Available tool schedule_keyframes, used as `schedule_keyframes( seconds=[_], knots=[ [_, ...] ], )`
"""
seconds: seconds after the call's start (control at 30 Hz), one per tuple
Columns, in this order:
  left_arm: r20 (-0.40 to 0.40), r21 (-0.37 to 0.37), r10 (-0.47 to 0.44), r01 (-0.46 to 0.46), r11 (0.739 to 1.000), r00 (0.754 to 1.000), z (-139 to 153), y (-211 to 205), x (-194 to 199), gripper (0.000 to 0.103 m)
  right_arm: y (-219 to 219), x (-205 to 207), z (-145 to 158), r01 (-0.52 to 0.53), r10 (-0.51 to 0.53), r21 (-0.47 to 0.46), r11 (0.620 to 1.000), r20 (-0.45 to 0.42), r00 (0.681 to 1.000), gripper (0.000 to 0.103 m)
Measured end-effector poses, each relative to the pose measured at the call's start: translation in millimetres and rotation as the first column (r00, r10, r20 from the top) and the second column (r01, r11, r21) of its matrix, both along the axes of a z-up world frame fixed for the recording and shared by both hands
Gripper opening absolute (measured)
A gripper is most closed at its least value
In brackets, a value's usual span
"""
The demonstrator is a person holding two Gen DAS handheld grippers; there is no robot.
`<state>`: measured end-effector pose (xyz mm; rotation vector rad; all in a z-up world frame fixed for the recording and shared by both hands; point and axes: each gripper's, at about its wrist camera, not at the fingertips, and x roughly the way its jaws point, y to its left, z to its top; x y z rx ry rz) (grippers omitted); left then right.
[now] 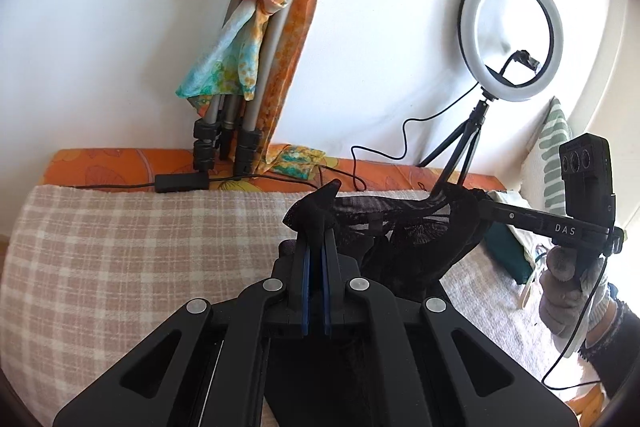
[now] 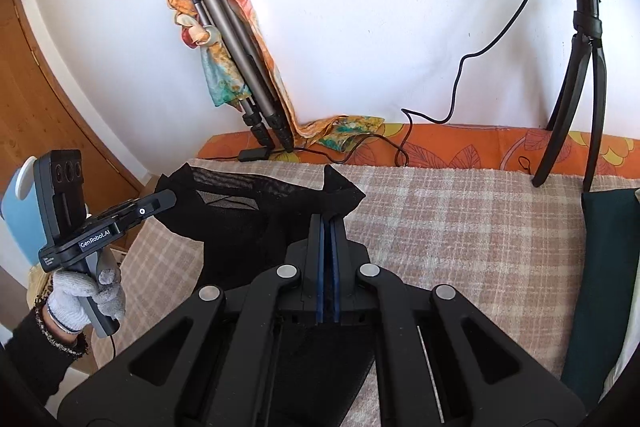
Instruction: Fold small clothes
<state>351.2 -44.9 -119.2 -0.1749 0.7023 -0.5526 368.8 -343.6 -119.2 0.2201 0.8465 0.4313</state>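
A small black sheer garment [image 1: 404,231] hangs stretched between my two grippers above the pink checked blanket [image 1: 140,247]. In the left wrist view my left gripper [image 1: 316,227] is shut on one corner of the cloth, which bunches above its fingertips. My right gripper [image 1: 486,207], held by a gloved hand [image 1: 568,279], pinches the other end at the right. In the right wrist view my right gripper [image 2: 330,219] is shut on a corner of the garment [image 2: 240,231]. My left gripper [image 2: 170,201] grips the far left corner, with a white-gloved hand [image 2: 84,297] on its handle.
A folded tripod [image 1: 256,67] draped with a colourful scarf leans on the white wall. A ring light [image 1: 512,35] stands on a small black tripod at the back right, with cables trailing over the orange floral sheet [image 2: 460,143]. A dark green cushion [image 2: 600,267] lies at the right, and a wooden door [image 2: 36,99] is at the left.
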Motion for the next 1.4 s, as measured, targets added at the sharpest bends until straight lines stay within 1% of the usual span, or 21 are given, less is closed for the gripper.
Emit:
schedule_keyframes(
  seconds=[0.13, 0.23, 0.33, 0.43, 0.5, 0.57, 0.67, 0.87, 0.97, 1.03, 1.1, 1.13, 1.17, 1.23, 1.27, 1.3, 1.33, 1.37, 1.4],
  knots=[
    [0.031, 0.025, -0.019, 0.018, 1.000, 0.999, 5.1, -0.8, -46.5, 0.003, 4.0, -45.3, 9.7, -0.008, 0.008, -0.016, 1.000, 0.004, 1.000, 0.004],
    [0.048, 0.054, -0.032, 0.029, 0.998, 0.998, -1.2, 3.0, -83.4, 0.003, 7.5, -82.0, 8.5, -0.018, 0.018, -0.028, 0.999, 0.001, 1.000, 0.004],
    [0.066, 0.089, -0.032, 0.026, 0.996, 0.997, -10.8, 6.7, -121.1, 0.003, 10.4, -116.4, -0.7, -0.023, 0.023, -0.038, 0.999, -0.010, 1.000, 0.004],
    [0.051, 0.097, -0.032, 0.027, 0.995, 0.998, -23.9, 10.2, -151.2, 0.003, 12.5, -148.8, -12.7, -0.029, 0.029, -0.049, 0.998, -0.019, 0.999, 0.004],
    [0.049, 0.119, -0.034, 0.028, 0.993, 0.998, -32.9, 11.7, -168.0, 0.003, 12.8, -167.3, -21.7, -0.034, 0.033, -0.051, 0.998, -0.028, 0.999, 0.004],
    [0.053, 0.129, -0.034, 0.026, 0.991, 0.998, -41.1, 14.0, -180.9, 0.003, 11.1, -184.3, -29.9, -0.027, 0.025, -0.063, 0.998, -0.028, 0.999, 0.004],
    [0.038, 0.133, -0.035, 0.030, 0.991, 0.999, -50.2, 17.6, -194.6, 0.003, 9.0, -204.2, -38.7, -0.017, 0.015, -0.082, 0.997, -0.023, 1.000, 0.004],
    [0.080, 0.228, -0.064, 0.045, 0.973, 0.995, -57.0, 14.4, -220.3, 0.003, 9.5, -232.9, -49.0, -0.018, 0.019, -0.188, 0.982, 0.001, 1.000, 0.004],
    [0.076, 0.272, -0.082, 0.059, 0.960, 0.994, -65.6, 15.3, -234.5, 0.004, 4.7, -247.2, -55.9, -0.014, 0.014, -0.222, 0.975, -0.003, 1.000, 0.004],
    [0.062, 0.275, -0.082, 0.062, 0.959, 0.995, -71.5, 20.9, -244.7, 0.005, -3.8, -253.5, -62.2, 0.004, -0.011, -0.224, 0.975, -0.032, 0.999, 0.004],
    [0.034, 0.243, -0.065, 0.055, 0.969, 0.997, -74.6, 31.0, -254.3, 0.007, -15.0, -256.3, -67.2, 0.019, -0.035, -0.180, 0.984, -0.083, 0.996, 0.004],
    [0.015, 0.216, -0.052, 0.048, 0.975, 0.999, -75.3, 37.2, -257.3, 0.010, -20.5, -257.3, -68.5, 0.027, -0.043, -0.146, 0.989, -0.105, 0.994, 0.004],
    [-0.006, 0.180, -0.041, 0.041, 0.983, 0.999, -75.4, 43.9, -258.7, 0.014, -24.7, -257.9, -68.9, 0.039, -0.052, -0.112, 0.993, -0.123, 0.991, 0.004],
    [-0.064, 0.084, -0.018, 0.023, 0.996, 0.998, -75.2, 56.6, -256.3, 0.019, -34.0, -254.9, -69.2, 0.072, -0.075, -0.025, 0.997, -0.161, 0.984, 0.004],
    [-0.101, 0.030, -0.007, 0.010, 0.999, 0.995, -75.6, 62.2, -252.3, 0.021, -38.4, -251.4, -69.9, 0.088, -0.081, 0.031, 0.996, -0.187, 0.979, 0.007],
    [-0.143, -0.029, -0.002, -0.002, 1.000, 0.990, -76.5, 66.6, -248.1, 0.022, -41.8, -247.3, -71.3, 0.107, -0.086, 0.087, 0.990, -0.219, 0.972, 0.011],
    [-0.186, -0.087, 0.000, -0.017, 0.996, 0.982, -78.1, 70.1, -242.7, 0.022, -43.6, -243.7, -73.0, 0.125, -0.086, 0.143, 0.982, -0.248, 0.965, 0.026],
    [-0.238, -0.146, -0.004, -0.032, 0.989, 0.971, -81.0, 71.7, -237.3, 0.024, -45.4, -240.3, -74.5, 0.145, -0.088, 0.196, 0.970, -0.274, 0.958, 0.043],
    [-0.294, -0.202, -0.016, -0.046, 0.978, 0.956, -85.6, 72.3, -231.6, 0.026, -46.4, -237.6, -76.0, 0.161, -0.085, 0.245, 0.956, -0.294, 0.952, 0.048]
  ],
)
